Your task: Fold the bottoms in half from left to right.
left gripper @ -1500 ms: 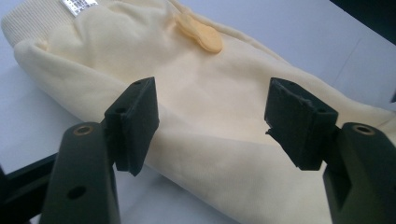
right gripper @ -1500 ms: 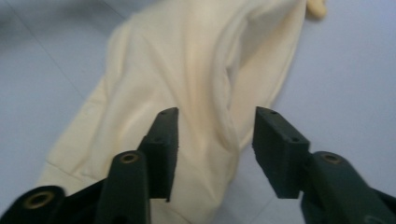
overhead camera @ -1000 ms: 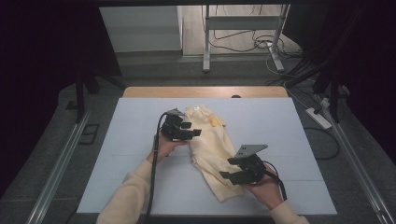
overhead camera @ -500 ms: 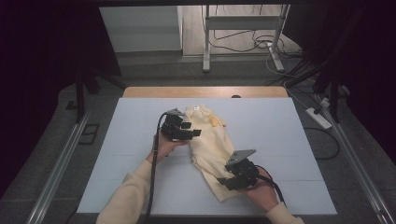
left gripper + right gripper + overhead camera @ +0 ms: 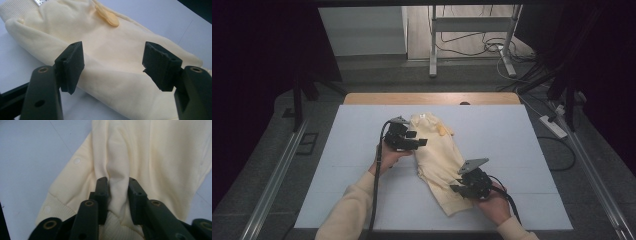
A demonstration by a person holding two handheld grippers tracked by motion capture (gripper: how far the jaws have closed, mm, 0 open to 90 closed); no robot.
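Our right hand-held gripper (image 5: 117, 195) has just been closing and pinches a fold of the yellow top (image 5: 437, 160); our left hand-held gripper (image 5: 113, 63) gapes wide. We should lift slowly.

The high view is mounted above the person's side of the desk (image 5: 362, 150), facing forward and down, far enough to take in the whole top. The left gripper view looks from close range along its own jaws across the cream garment (image 5: 105, 50). The right gripper view looks from close range at the garment's ribbed hem. All three share that garment.
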